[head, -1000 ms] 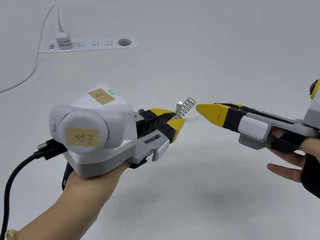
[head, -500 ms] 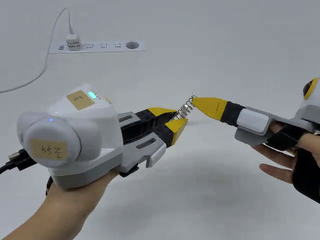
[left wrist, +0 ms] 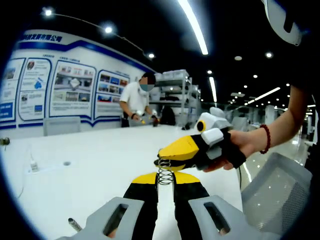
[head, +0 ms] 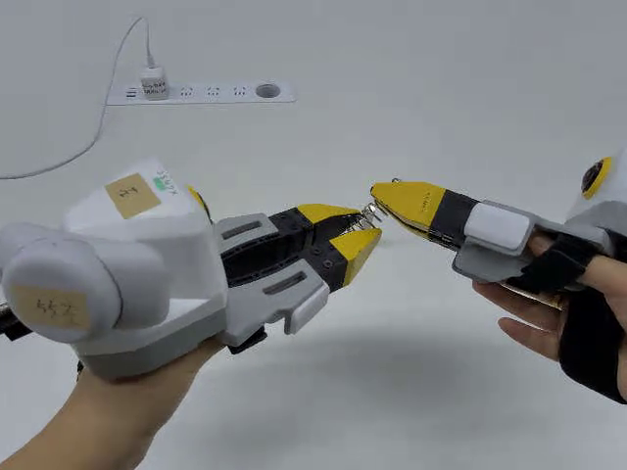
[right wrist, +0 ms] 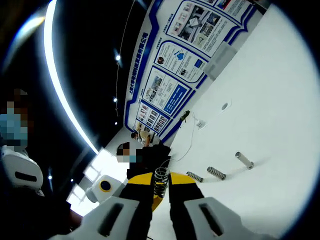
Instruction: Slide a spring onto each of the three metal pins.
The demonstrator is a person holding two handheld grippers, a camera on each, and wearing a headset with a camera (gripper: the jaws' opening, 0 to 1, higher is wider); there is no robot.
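Observation:
My left gripper [head: 369, 225] points right over the white table, shut on a metal pin that the spring [head: 371, 211] mostly hides. My right gripper [head: 375, 193] comes in from the right and meets it tip to tip. In the left gripper view the spring [left wrist: 164, 175] rises from between the yellow tips of my left gripper [left wrist: 165, 177], and my right gripper [left wrist: 159, 161] pinches its upper end. The right gripper view has the spring [right wrist: 160, 176] end-on between the tips of my right gripper [right wrist: 159, 181].
A white power strip [head: 196, 93] with a plug and cable lies at the table's far left. In the right gripper view, two loose springs [right wrist: 216, 173] and a short metal pin [right wrist: 244, 160] lie on the table. A person [left wrist: 136, 102] stands far off.
My right gripper has moved left across the gap and closed on the spring's free end. The spring now shows shorter between the two gripper tips.

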